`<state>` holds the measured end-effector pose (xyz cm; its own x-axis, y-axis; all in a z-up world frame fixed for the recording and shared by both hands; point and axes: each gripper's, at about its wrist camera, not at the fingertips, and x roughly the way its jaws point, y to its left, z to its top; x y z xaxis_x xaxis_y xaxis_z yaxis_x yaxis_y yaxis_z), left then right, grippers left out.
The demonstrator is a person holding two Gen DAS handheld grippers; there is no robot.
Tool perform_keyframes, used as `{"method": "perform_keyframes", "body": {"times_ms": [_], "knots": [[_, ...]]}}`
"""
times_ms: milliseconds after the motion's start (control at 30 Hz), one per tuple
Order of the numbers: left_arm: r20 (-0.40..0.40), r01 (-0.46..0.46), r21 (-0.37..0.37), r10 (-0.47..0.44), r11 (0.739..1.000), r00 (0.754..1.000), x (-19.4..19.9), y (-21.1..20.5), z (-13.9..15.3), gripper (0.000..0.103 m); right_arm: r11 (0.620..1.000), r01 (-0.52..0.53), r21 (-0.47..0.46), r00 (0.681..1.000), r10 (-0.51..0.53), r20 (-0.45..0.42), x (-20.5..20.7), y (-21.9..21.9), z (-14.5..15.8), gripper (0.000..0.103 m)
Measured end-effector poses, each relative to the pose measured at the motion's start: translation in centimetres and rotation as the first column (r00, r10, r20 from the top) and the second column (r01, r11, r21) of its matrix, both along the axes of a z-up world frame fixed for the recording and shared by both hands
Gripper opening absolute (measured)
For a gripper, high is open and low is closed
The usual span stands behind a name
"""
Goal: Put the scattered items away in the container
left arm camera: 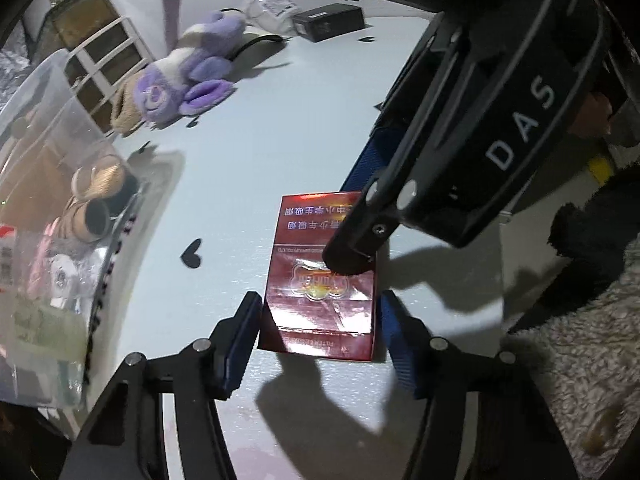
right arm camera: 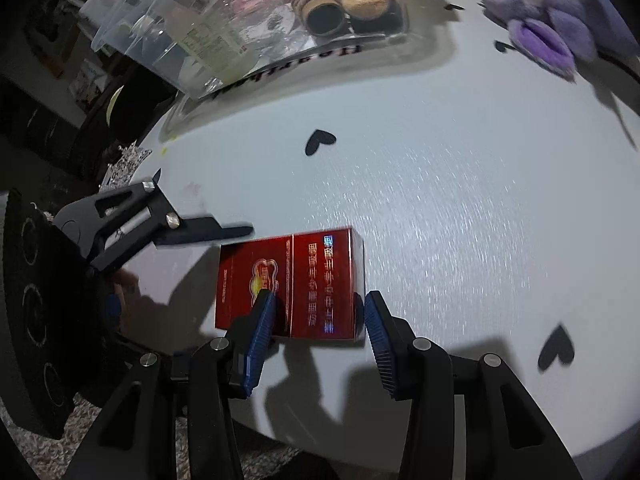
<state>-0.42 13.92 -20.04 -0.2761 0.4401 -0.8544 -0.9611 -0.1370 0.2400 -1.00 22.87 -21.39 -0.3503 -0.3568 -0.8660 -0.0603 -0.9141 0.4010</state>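
Note:
A red cigarette-style box [left arm camera: 320,280] lies flat on the white table [left arm camera: 280,128]. My left gripper [left arm camera: 320,298] straddles the box's near end, blue pads against its two long sides. The right gripper comes in from the upper right, and one of its fingers [left arm camera: 350,250] presses on the box's top. In the right wrist view the right gripper [right arm camera: 319,298] is open: its left finger rests on the red box [right arm camera: 304,276], its right finger stands just past the box's edge. The clear plastic container [left arm camera: 44,152] [right arm camera: 192,28] holds several items.
A purple plush toy [left arm camera: 188,76] [right arm camera: 540,20] lies on the table beyond the box. A black box [left arm camera: 328,20] and a white packet [left arm camera: 272,6] sit at the far edge. Black heart stickers [right arm camera: 320,140] dot the table. Shaggy carpet [left arm camera: 580,360] lies below the table's rim.

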Motion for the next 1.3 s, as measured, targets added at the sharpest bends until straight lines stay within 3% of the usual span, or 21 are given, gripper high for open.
{"method": "perform_keyframes", "body": {"times_ms": [200,300,367,500,633,733,767,833,900,1067,1267,1300], "knots": [[0.022,0.102,-0.008,-0.102,0.995,0.995,0.7,0.1,0.2,0.059,0.989,0.142,-0.053,0.988,-0.138,0.062,1.1,0.8,-0.1,0.045],[0.022,0.17,-0.008,-0.17,0.985,0.985,1.4,0.0,0.2,0.059,0.949,0.284,-0.135,0.958,-0.273,0.09,2.5,2.4,-0.3,0.045],[0.036,0.209,-0.005,-0.208,0.978,0.977,1.6,0.0,0.3,0.059,0.904,0.38,-0.197,0.924,-0.365,0.111,4.1,3.5,-0.5,0.045],[0.187,0.147,0.031,-0.15,0.989,0.971,-0.2,0.5,1.0,0.058,0.782,0.534,-0.323,0.845,-0.509,0.165,7.2,4.9,-1.2,0.045],[0.301,0.05,0.067,-0.068,0.996,0.951,-1.6,0.5,1.3,0.058,0.559,0.649,-0.516,0.739,-0.623,0.255,10.2,5.1,-2.6,0.045],[0.38,-0.015,0.086,-0.019,0.996,0.925,-2.5,0.3,1.4,0.058,0.459,0.66,-0.595,0.709,-0.644,0.289,10.3,4.6,-3.0,0.045],[0.427,-0.038,0.087,-0.003,0.996,0.904,-3.1,0.3,1.4,0.058,0.433,0.66,-0.614,0.702,-0.647,0.299,10.0,4.4,-3.1,0.045],[0.539,-0.075,0.066,0.027,0.995,0.842,-4.3,0.5,1.2,0.058,0.408,0.666,-0.624,0.693,-0.647,0.317,9.1,4.2,-3.3,0.045],[0.594,-0.1,0.058,0.046,0.993,0.803,-5.1,0.4,0.9,0.057,0.408,0.674,-0.616,0.69,-0.646,0.327,8.2,4.1,-3.4,0.045],[0.604,-0.093,0.047,0.046,0.995,0.795,-5.1,0.2,0.9,0.056,0.373,0.713,-0.594,0.663,-0.635,0.397,6.5,5.2,-4.1,0.045],[0.641,-0.096,0.043,0.046,0.994,0.766,-5.7,0.1,1.0,0.056,0.436,0.696,-0.571,0.708,-0.553,0.44,4.7,6.1,-4.5,0.044],[0.653,-0.1,0.041,0.049,0.994,0.755,-5.9,0.1,1.1,0.056,0.462,0.69,-0.558,0.717,-0.54,0.44,4.4,6.1,-4.3,0.039]]}}
